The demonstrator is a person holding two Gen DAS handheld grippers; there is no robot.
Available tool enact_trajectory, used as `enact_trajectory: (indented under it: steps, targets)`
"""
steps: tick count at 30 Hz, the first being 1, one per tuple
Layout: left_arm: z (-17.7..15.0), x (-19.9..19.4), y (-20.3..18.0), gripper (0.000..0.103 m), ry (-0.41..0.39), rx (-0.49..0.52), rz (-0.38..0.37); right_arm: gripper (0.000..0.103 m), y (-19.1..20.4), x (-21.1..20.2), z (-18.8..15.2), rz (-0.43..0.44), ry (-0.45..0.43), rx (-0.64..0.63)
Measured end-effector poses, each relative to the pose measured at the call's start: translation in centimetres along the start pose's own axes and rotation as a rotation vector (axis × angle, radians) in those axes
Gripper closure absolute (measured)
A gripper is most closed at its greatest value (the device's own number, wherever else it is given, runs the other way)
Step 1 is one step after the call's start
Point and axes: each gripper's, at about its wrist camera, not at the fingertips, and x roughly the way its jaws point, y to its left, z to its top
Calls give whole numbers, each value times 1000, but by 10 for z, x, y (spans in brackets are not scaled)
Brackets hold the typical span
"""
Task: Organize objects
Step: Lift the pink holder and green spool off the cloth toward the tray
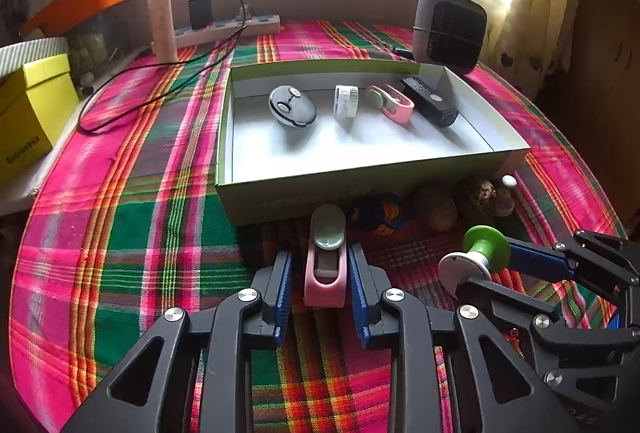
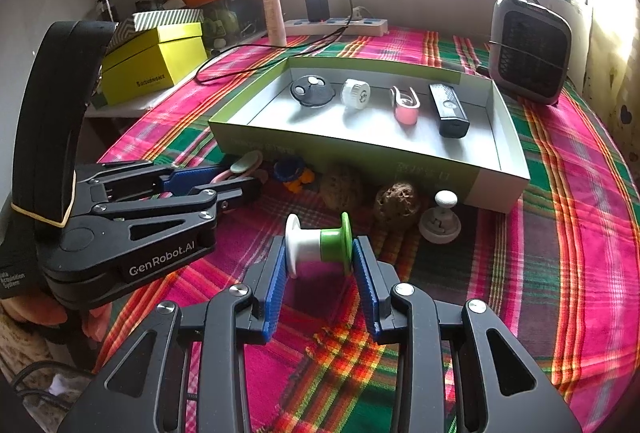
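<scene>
Pink clip and green-white spool are sitting clamped in the left gripper and right gripper, awaiting boxing in the tray.

"GenRobot.AI" is printed on the left gripper.

Two pink clips: one in the tray at, one on the cloth. One black-and-white round gadget, one white dial, one black bar-shaped device, one green-and-white spool, two brown balls, one white knob (beside the tray), one blue-and-orange toy.
</scene>
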Motion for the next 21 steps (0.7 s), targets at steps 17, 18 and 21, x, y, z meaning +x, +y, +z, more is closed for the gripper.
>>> enact_trajectory:
  steps: [17,18,21]
  targets:
    - [-2,-1,4,87,-3,-26,7,69,-1,1,2,3,-1,17]
    - [-2,-1,4,87,-3,-26,7,69,-1,1,3,2,-1,14]
    - [-2,-1,4,87,-3,-28,6,69,-2,2,3,8,-1,13]
